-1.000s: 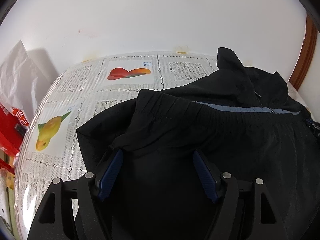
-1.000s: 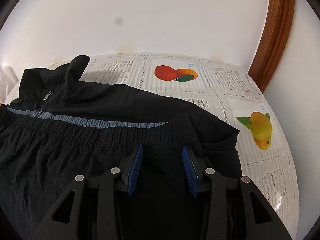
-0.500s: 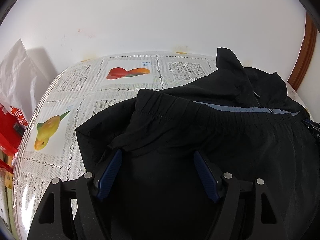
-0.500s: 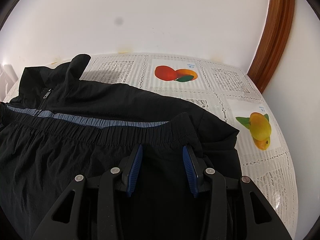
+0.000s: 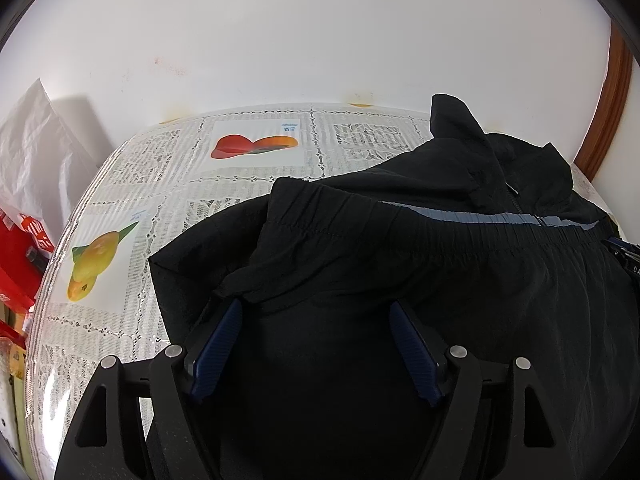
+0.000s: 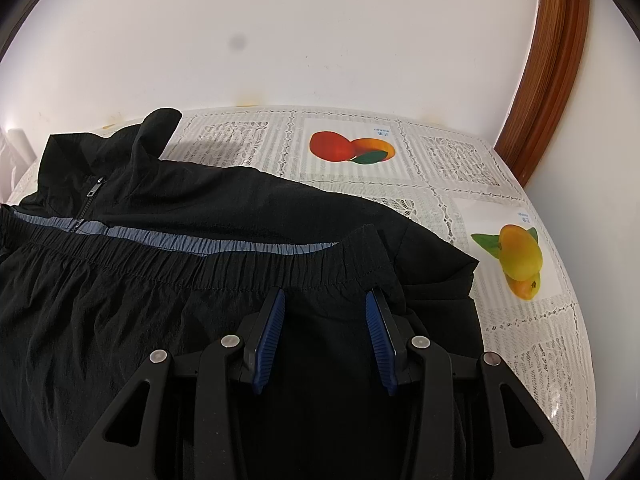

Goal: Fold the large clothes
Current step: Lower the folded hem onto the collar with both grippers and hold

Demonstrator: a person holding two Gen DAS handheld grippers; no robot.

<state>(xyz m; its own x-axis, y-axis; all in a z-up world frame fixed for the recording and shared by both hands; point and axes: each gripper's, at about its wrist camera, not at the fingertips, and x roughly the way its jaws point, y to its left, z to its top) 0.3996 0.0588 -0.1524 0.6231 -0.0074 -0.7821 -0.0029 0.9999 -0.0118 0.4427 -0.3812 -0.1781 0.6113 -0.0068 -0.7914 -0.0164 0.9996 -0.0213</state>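
A black zip jacket [image 5: 460, 264] with a grey-blue stripe lies on the table, its elastic hem folded up over the chest; it also shows in the right wrist view [image 6: 160, 280]. My left gripper [image 5: 314, 308] is open, its blue pads on either side of the fabric at the fold's left end. My right gripper [image 6: 326, 296] is open over the fabric at the fold's right end, just behind the hem band. The collar [image 6: 156, 136] stands up at the far side.
The table [image 6: 440, 152] has a white lace cloth with fruit pictures and meets a white wall. A white bag [image 5: 36, 152] and red packaging [image 5: 20, 248] stand at the left edge. A brown wooden frame [image 6: 552, 60] rises at the right.
Almost nothing moves; both grippers stay open over the folded hem, and the left view has shifted very slightly.
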